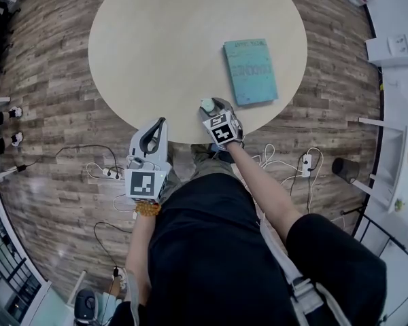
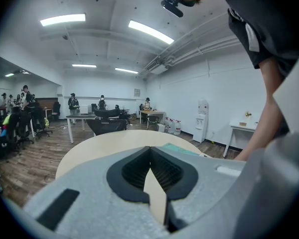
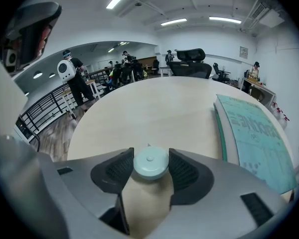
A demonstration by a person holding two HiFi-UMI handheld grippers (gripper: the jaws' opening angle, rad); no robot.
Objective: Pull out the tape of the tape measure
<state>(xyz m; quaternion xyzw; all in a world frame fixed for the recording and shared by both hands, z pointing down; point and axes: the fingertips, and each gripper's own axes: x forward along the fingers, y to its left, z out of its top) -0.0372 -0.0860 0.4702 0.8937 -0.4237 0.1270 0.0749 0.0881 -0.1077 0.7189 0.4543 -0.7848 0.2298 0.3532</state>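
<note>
One tape measure (image 3: 150,162) gripped between right tool (image 3: 150,153) jaws; left tool (image 2: 150,149) closed, empty.

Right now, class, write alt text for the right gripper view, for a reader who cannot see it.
A small round pale green tape measure sits on a round beige table, clamped between the jaws of the right gripper. A teal book lies to its right.

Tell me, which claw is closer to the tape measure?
Right. The right gripper clasps the tape measure at the table edge; the left gripper is to its left, off the table.
</note>
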